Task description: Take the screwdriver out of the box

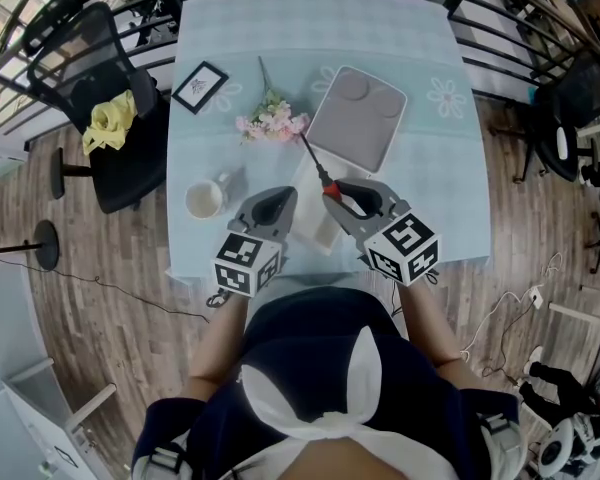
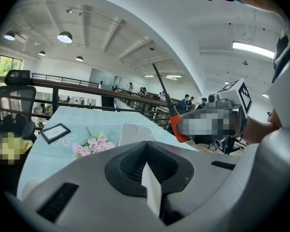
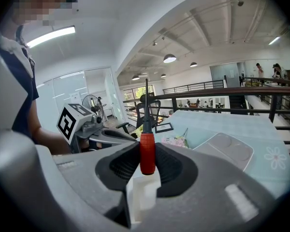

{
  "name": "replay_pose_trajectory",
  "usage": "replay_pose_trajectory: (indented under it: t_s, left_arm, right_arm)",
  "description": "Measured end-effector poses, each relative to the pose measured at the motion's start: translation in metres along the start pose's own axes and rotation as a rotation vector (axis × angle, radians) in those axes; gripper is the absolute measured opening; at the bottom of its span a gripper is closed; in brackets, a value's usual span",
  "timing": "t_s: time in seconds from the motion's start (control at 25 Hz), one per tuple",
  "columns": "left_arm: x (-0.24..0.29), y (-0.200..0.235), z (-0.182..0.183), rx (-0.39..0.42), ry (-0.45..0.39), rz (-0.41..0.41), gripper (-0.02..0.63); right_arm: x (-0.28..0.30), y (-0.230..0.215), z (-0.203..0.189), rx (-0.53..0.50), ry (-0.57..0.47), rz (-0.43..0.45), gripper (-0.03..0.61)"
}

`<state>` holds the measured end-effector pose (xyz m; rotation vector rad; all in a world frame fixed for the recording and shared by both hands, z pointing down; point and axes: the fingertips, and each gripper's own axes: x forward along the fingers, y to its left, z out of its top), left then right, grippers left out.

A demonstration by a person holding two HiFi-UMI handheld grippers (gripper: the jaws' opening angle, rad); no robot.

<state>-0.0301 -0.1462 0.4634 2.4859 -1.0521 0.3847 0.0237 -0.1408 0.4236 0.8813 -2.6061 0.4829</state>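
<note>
The screwdriver [image 1: 329,188] has a red handle and a thin dark shaft that points away from me over the table. My right gripper [image 1: 337,193] is shut on that handle, which stands upright between the jaws [image 3: 147,154] in the right gripper view. The white box [image 1: 318,230] lies under and between the two grippers near the table's front edge, and shows below the handle [image 3: 144,193]. My left gripper [image 1: 278,204] sits at the box's left side, jaws closed on a thin white edge of the box [image 2: 152,190]. The left gripper view shows the screwdriver [image 2: 176,124] raised to the right.
On the light-blue table [image 1: 430,188] lie a grey tray [image 1: 356,116], pink flowers [image 1: 272,121], a small picture frame [image 1: 199,86] and a white mug [image 1: 204,199]. An office chair with a yellow cloth [image 1: 108,118] stands at the left. A railing runs behind the table.
</note>
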Motion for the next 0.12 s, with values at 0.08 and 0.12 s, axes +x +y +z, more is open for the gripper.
replay_pose_trajectory:
  t_s: [0.08, 0.12]
  left_arm:
    - [0.0005, -0.0016, 0.0001, 0.000, 0.002, -0.001, 0.015]
    - [0.0009, -0.0023, 0.0003, 0.000, 0.003, -0.001, 0.015]
  right_arm:
    - [-0.0017, -0.0004, -0.0001, 0.001, 0.000, -0.001, 0.097]
    - [-0.0025, -0.0008, -0.0001, 0.001, 0.000, -0.002, 0.097]
